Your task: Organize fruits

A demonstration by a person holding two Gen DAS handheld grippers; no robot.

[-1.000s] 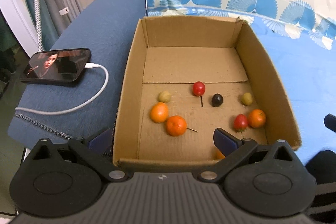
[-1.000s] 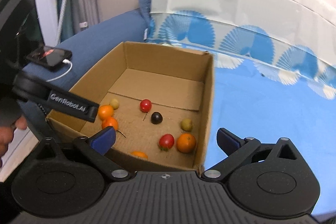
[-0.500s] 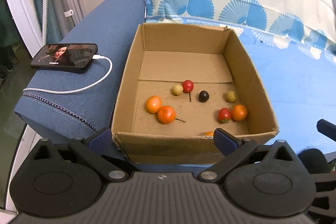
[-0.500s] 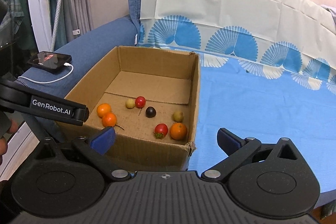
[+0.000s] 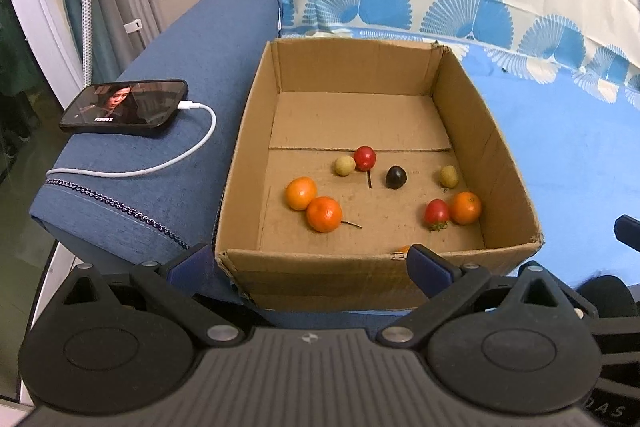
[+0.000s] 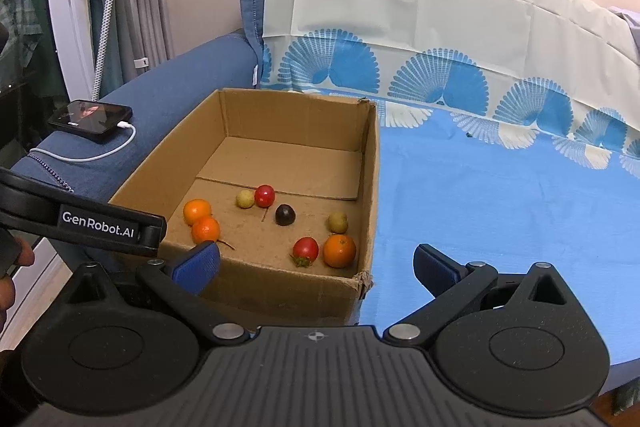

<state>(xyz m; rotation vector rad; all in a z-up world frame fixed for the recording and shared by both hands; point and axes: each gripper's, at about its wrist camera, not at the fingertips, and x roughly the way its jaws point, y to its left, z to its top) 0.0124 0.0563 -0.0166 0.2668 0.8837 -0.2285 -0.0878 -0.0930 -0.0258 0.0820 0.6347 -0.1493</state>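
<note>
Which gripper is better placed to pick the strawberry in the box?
Probably the right gripper. The strawberry lies almost straight ahead of its open fingers, just past the cardboard box's near wall. For the left gripper it sits off toward the right side.

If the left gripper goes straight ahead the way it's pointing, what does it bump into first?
Probably the near wall of the cardboard box. The open left gripper sits right in front of it, fingers straddling that wall. Depth is hard to judge; aimed slightly higher, it would pass over toward the fruit.

Soft, even indoor light, sharp focus, faint shadows inside the cardboard box (image 5: 496, 147), strong fisheye bending at edges.
</note>
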